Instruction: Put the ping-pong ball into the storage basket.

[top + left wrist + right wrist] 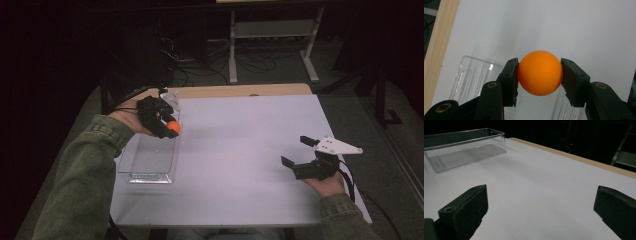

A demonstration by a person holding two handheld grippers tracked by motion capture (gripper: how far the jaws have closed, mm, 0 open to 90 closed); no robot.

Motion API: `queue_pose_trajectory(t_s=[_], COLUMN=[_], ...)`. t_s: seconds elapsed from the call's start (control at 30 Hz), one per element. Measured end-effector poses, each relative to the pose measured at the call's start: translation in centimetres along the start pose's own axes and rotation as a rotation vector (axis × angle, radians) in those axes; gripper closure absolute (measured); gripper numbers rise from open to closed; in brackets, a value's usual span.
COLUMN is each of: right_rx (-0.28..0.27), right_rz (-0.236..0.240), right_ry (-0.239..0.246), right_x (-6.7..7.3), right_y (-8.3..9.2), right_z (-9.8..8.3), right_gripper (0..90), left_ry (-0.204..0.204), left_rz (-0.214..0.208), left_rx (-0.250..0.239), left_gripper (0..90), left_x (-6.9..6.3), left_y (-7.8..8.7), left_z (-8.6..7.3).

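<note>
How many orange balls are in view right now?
1. The orange ball is clamped in the left gripper, above the far end of the clear bin. The bin looks empty.

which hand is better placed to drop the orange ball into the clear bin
Left. Its gripper already clamps the orange ball right over the clear bin; the right gripper sits open, far across the table.

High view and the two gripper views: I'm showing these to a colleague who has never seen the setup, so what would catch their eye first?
The bright orange ball, pinched between the left gripper jaws above the far end of the clear plastic bin at the table's left. Next, the right gripper with its jaws spread wide over the bare white table near the right.
</note>
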State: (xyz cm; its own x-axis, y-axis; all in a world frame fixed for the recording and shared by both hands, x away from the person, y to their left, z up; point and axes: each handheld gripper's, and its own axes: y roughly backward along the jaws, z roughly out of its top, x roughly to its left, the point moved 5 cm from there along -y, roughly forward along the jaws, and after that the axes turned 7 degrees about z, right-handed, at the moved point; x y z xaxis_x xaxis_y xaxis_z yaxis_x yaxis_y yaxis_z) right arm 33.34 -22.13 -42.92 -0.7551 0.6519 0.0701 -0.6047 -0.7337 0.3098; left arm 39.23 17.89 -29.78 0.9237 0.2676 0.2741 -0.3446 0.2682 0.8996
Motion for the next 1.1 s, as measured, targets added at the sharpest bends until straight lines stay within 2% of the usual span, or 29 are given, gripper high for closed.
queue_pose_trajectory(t_s=[0.27,0.53,1.1], right_rx=[0.001,0.002,0.001], right_rz=[-0.002,-0.007,-0.021], right_ry=[-0.001,0.002,0.003], right_x=[0.0,0.0,-0.1], right_y=[0.0,0.1,0.2], right_z=[0.0,0.0,0.0], right_gripper=[0.0,0.0,0.0], left_ry=[0.024,0.049,0.040], left_rz=[0.009,0.009,-0.007], left_rx=[0.011,0.040,0.052], left_gripper=[50.5,50.5,50.5], left_x=[0.1,0.1,-0.4], left_y=[0.6,0.6,-0.4], left_z=[-2.2,-4.5,-5.8])
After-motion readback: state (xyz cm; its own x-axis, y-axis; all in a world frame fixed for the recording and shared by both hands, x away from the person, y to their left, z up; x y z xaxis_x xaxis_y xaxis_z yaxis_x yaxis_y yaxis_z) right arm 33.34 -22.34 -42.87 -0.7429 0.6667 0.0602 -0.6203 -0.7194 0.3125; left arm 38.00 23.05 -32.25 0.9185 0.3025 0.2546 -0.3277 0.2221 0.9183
